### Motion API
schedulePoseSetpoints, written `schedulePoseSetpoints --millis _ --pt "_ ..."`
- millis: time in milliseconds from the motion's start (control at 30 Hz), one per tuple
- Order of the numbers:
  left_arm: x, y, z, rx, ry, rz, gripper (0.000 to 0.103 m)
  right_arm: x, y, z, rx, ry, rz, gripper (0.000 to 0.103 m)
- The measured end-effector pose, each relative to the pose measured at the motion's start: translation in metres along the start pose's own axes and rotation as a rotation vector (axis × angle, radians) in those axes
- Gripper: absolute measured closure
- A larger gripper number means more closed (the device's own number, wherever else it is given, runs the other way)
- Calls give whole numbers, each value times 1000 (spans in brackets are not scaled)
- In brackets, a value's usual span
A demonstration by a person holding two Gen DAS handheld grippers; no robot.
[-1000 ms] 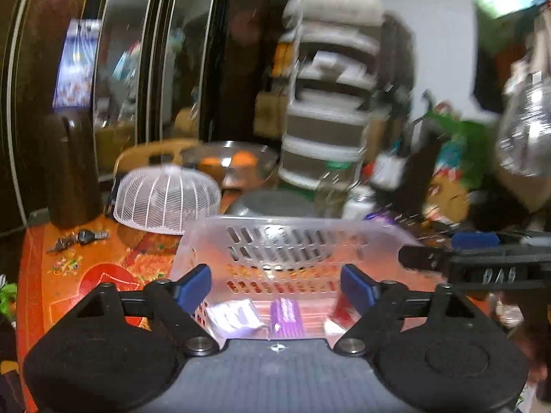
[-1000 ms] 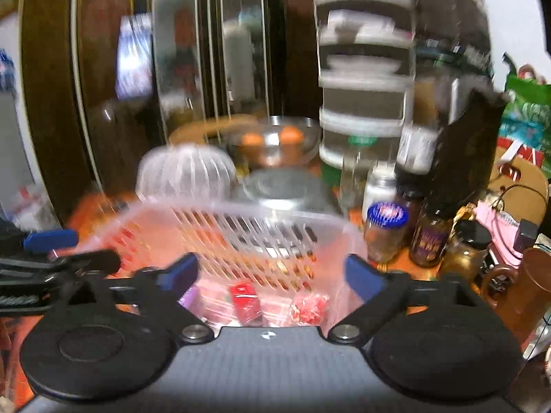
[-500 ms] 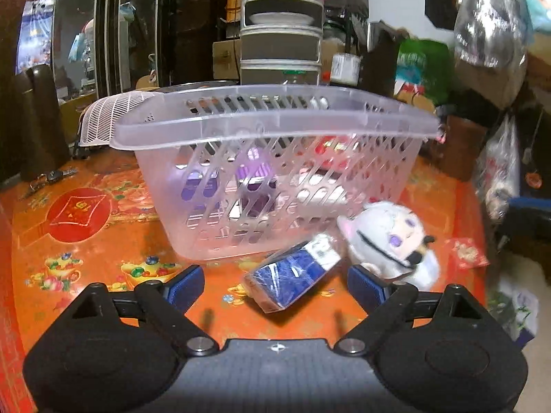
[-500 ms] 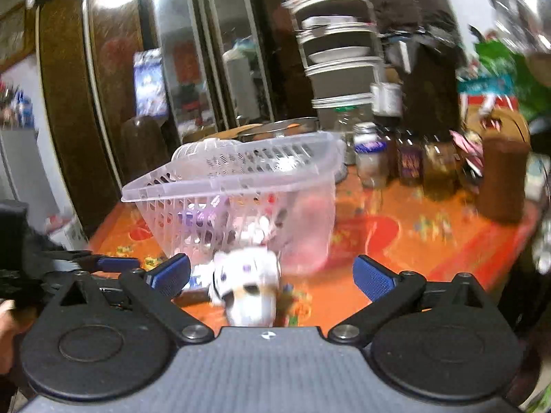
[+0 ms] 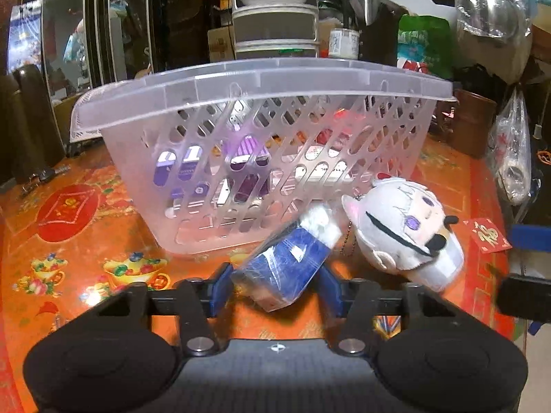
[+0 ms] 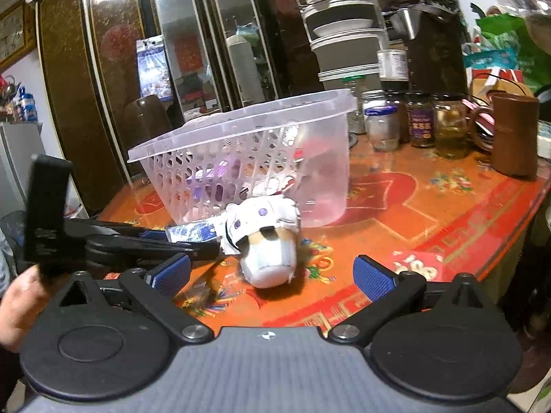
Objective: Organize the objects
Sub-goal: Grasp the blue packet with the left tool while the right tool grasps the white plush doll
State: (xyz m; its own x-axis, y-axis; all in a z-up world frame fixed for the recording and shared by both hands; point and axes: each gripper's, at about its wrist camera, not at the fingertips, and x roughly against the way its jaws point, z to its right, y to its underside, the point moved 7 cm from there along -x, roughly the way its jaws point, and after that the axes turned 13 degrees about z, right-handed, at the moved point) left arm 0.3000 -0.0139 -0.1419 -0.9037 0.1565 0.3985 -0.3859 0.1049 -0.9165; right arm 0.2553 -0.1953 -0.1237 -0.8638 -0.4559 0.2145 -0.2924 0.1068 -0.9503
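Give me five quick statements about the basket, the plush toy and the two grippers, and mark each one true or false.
1. The left gripper has its fingers on both sides of the blue packet. True.
2. The white plush toy lies inside the clear basket. False: it lies on the table, in front of the basket.
3. The right gripper is shut on the plush toy. False: its jaws are wide open and hold nothing.
4. The basket already holds purple items. True.
5. The basket is upside down. False: it stands with its rim upward.
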Motion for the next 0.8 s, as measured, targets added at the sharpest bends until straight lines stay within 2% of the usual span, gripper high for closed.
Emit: schedulePoseSetpoints --millis 200,367,467,567,600,700,800 --pt "30 -3 -13 66 -8 52 58 -33 2 -6 83 18 -45 1" --pt "58 4 -30 122 -30 63 58 -53 11 -11 142 22 -101 9" --pt "70 8 -39 156 -37 78 59 -58 16 -12 151 21 -115 20" --pt "65 12 -43 157 -39 53 59 -62 18 -17 181 36 -120 39" --pt "63 14 -44 154 -38 44 59 -62 19 -19 195 42 -120 41" --pt "59 18 -41 130 -29 31 59 -60 20 -23 236 48 -116 41" --pt "55 20 -38 123 -25 33 57 -60 19 -21 220 42 -117 41"
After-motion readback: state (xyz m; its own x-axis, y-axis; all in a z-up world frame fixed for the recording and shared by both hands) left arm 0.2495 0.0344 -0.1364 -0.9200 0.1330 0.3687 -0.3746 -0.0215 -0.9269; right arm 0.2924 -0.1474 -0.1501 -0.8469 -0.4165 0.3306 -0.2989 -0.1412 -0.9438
